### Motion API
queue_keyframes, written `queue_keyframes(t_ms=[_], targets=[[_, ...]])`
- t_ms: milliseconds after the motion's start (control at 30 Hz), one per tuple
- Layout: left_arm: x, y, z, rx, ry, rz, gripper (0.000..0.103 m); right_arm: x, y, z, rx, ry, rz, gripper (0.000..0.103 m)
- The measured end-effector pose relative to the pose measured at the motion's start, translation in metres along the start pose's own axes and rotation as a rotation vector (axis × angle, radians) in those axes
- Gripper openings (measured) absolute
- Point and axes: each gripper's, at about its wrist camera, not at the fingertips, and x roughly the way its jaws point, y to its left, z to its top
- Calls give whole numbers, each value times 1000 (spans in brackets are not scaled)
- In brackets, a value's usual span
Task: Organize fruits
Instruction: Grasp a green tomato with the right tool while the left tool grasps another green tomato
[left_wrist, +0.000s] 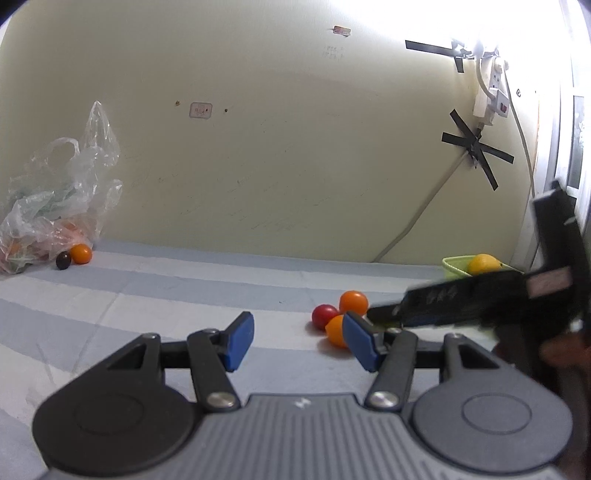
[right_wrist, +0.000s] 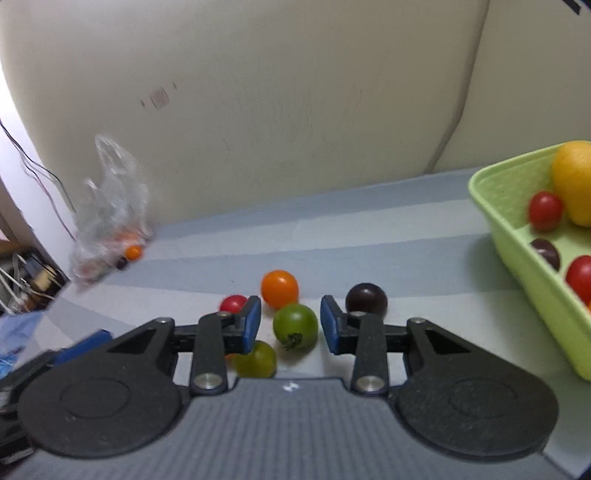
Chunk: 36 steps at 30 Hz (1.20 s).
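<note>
Scanning from the far left, a clear plastic bag (left_wrist: 55, 206) lay slumped against the wall, with a dark fruit (left_wrist: 63, 261) and a small orange fruit (left_wrist: 81, 254) just beside its mouth. The surface was a grey-and-white striped cloth (left_wrist: 166, 291); whether a desk or a bed lay under it could not be told.

Left gripper (left_wrist: 297, 341): fingers spread wide, nothing between them, hovering over bare cloth. Its right finger overlapped an orange tomato (left_wrist: 334, 329), which touched a red tomato (left_wrist: 324, 315) and an orange tomato behind (left_wrist: 354, 302).

Right gripper (right_wrist: 290, 325): fingers apart, bracketing a green tomato (right_wrist: 295, 325) that lay on the cloth with its stem scar facing the camera; no pad contact was visible. A second green tomato (right_wrist: 256, 360) sat near the left finger, partly hidden. A dark purple tomato (right_wrist: 366, 298) rested just behind the right finger.

Far right: a light green basket (right_wrist: 517, 258) held a yellow lemon (right_wrist: 574, 181), two red tomatoes and a dark one.
</note>
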Motion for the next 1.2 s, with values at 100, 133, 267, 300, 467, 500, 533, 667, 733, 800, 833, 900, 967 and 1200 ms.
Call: queue_keyframes(t_ms=[100,133,267,300,467,500,533,667,733,800,833,900,967,1200], targets=[[0,1,0,-5,-1,-6,55,-2,3,-4,-14,-13,-19,30],[0,1,0,-5,-2,-7,55,-5,0,-6,-2,-24,-26,30],[-3,-3,-2,17,-12,-13,55,-34,-19,-22,83,-58,-38,30],[-3,-4,-2,31,-15,-21,55,-44,-23,-27,98,-65,-42,30],[1,-33,-2,176,-7,-66,55,-100,-45,-58,166,-102,-46,30],[3,-42,-1,212,-6,-80,55,-109,-48,-61,176,-115,-50,30],[6,-53,-1,262,-7,-88,55,-115,-52,-64,193,-129,-49,30],[26,-96,-2,486,-14,-98,51,-118,-66,-66,279,-151,-29,30],[38,-108,-5,565,15,-95,42,-115,-60,-64,258,-151,-34,30],[48,-112,-8,602,58,-89,41,-117,-55,-65,207,-161,-34,30],[53,-111,-7,596,89,-90,41,-117,-51,-65,184,-168,-35,30],[58,-105,-4,561,131,-95,41,-120,-51,-66,153,-177,-31,30],[63,-103,-5,566,179,-61,41,-120,-51,-65,147,-184,-21,30],[54,-90,-10,612,197,-26,26,-126,-61,-67,150,-195,14,30]])
